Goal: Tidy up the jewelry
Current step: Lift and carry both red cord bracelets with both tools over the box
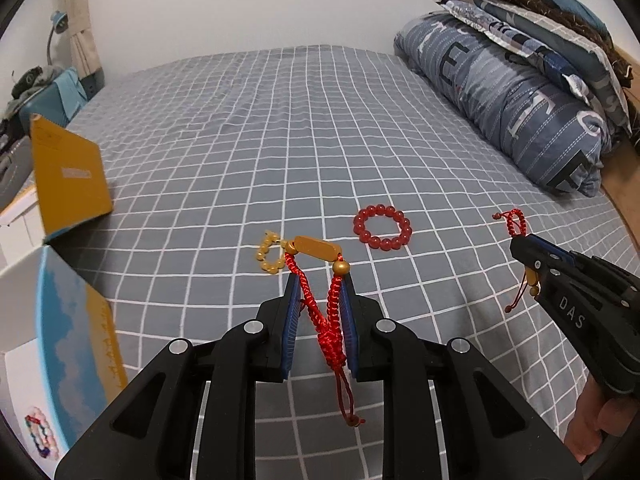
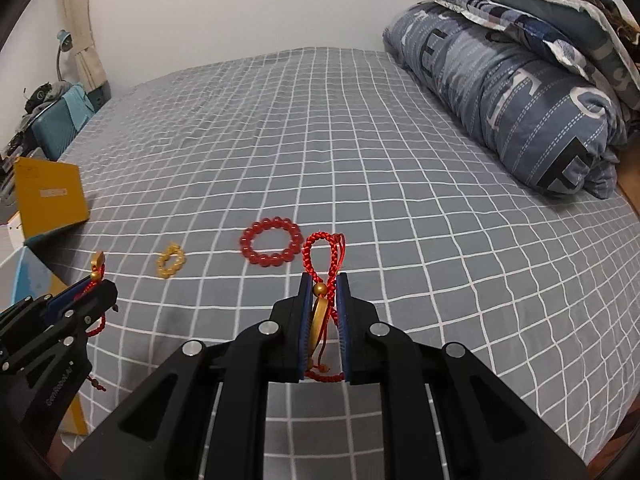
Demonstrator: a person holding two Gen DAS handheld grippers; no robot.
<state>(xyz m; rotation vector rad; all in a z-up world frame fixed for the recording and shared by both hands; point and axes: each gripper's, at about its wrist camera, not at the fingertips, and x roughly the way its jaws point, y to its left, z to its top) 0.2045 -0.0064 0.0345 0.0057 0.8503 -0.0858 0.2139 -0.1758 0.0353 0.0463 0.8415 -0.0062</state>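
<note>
The left gripper [image 1: 319, 312] has its jaws clenched on a red cord bracelet [image 1: 320, 312] with a flat gold bar [image 1: 317, 249]. The braided cords run between the blue pads, the bar sits just past the tips, and the knotted tail hangs below. The right gripper [image 2: 325, 312] is likewise clamped on a second red bracelet [image 2: 322, 264]: its gold charm is pinched between the pads, and a loop of cord stands out ahead of the tips. Both bracelets are held clear of the bed [image 1: 240, 128].

On the bed, a red bead bracelet [image 1: 382, 227] and a small yellow bead bracelet [image 1: 269, 253] lie apart from each other. To the left stands an open box [image 1: 72, 312] with a yellow lid [image 1: 68, 176]; a pale multicoloured bracelet [image 1: 38, 432] already lies inside.

The step looks like carrying both cord bracelets to that box. Keep the grip firm, since thin cord may slip through. Bring each one low over the box before letting go, one at a time, so the dangling tails neither tangle nor catch on the rim.
</note>
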